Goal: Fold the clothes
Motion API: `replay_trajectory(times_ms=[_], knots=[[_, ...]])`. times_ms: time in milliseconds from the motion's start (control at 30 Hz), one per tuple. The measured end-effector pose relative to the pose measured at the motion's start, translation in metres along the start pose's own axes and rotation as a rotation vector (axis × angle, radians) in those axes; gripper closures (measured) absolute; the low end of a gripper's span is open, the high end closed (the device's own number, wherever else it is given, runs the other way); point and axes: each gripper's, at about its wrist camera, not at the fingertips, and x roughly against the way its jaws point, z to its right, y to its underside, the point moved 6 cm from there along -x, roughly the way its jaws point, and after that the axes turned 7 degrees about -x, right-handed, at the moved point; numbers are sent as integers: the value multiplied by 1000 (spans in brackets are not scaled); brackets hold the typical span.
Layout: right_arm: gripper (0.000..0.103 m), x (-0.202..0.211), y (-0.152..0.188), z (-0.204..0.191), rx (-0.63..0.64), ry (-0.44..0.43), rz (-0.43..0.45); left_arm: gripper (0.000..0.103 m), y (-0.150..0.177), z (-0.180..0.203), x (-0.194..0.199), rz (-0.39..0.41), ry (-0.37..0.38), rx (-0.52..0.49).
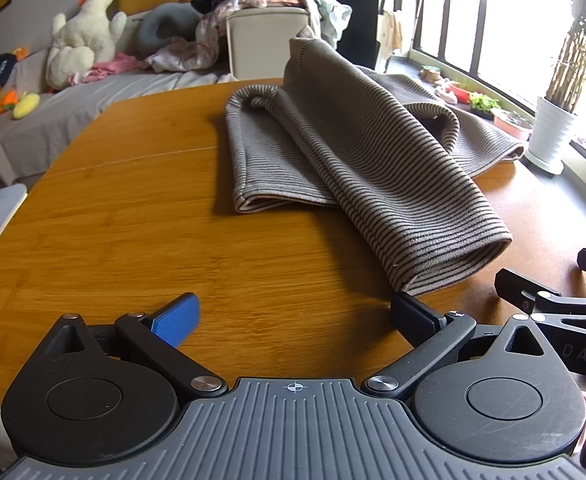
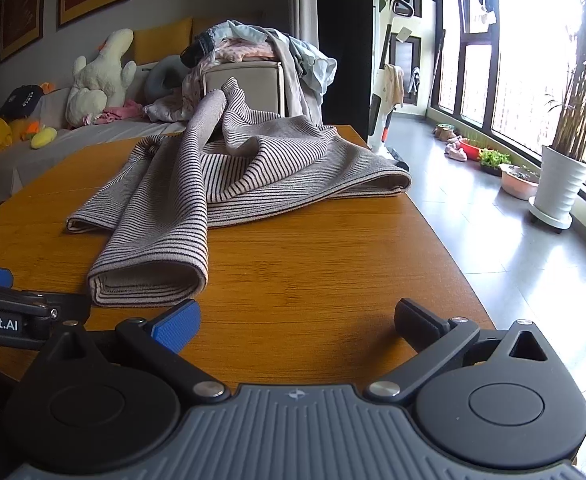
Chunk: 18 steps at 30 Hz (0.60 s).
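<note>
Lying partly folded on the wooden table (image 1: 133, 208), the striped garment (image 1: 357, 148) spreads toward the far right corner, one long fold reaching back to the near edge. Left gripper (image 1: 293, 316): jaws spread wide, holding nothing; its right finger sits just beside the end of that fold, though contact cannot be judged. Right gripper (image 2: 297, 316): jaws likewise wide and empty, low over bare wood, the fold's end just to its left. Beyond the table, a laundry pile (image 2: 249, 46) rests on a box, with a plush duck (image 2: 101, 76) on the sofa and a potted plant (image 2: 561, 184) by the window.
</note>
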Motion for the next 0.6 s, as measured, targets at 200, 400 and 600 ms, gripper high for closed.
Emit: replay_trajectory(times_ms=[200, 400, 600], knots=[[0, -10, -58, 15, -81, -135, 42, 0, -30, -16, 9, 66, 140, 8], [0, -66, -126, 18, -135, -233, 52, 0, -96, -23, -13, 217, 206, -74], [0, -176, -164, 4, -208, -229, -30, 0, -141, -12, -95, 153, 387, -29]])
